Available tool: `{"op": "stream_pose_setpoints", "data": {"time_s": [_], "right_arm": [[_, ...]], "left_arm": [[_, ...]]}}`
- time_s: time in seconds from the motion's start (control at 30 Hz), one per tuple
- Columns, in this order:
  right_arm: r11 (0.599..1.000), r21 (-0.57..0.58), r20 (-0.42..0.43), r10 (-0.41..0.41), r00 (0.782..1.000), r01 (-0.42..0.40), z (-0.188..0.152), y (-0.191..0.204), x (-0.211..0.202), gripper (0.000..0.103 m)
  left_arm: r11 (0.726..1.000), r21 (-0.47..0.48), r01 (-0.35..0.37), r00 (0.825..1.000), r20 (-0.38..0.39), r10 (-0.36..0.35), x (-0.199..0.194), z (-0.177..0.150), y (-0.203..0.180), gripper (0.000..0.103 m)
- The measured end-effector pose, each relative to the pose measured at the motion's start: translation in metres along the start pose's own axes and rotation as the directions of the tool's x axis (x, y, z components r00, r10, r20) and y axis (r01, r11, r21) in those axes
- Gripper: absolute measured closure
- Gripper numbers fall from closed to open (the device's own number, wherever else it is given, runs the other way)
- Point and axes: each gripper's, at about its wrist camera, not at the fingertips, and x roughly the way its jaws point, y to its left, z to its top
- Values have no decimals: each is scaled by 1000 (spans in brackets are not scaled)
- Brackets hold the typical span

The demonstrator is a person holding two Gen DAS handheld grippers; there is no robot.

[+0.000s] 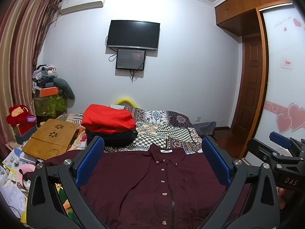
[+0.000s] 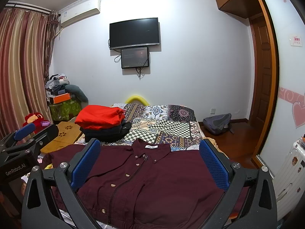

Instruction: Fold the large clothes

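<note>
A dark maroon button-front shirt lies spread flat, collar away from me, on the patchwork bedspread. My left gripper hovers above the shirt, open wide, nothing between its blue pads. In the right wrist view the same shirt lies under my right gripper, also open wide and empty. Each gripper shows at the edge of the other's view: the right gripper at the far right, the left gripper at the far left. A folded red garment sits on dark folded clothes behind the shirt.
A bamboo lap table and scattered papers lie left of the bed. A red plush toy and a piled stand fill the left corner. A grey backpack lies on the floor at right, by the wardrobe. A white suitcase stands near right.
</note>
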Motion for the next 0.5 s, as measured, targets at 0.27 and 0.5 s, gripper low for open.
{"op": "stream_pose_setpoints", "data": {"time_s": [0.27, 0.5], "right_arm": [[1000, -5, 0, -2, 1000, 2, -1, 1, -1, 0], [1000, -7, 0, -3, 1000, 3, 0, 2, 0, 0]], "left_arm": [[1000, -1, -4, 1000, 2, 4, 1, 0, 0, 0], [1000, -1, -5, 1000, 3, 5, 2, 0, 1, 0]]}}
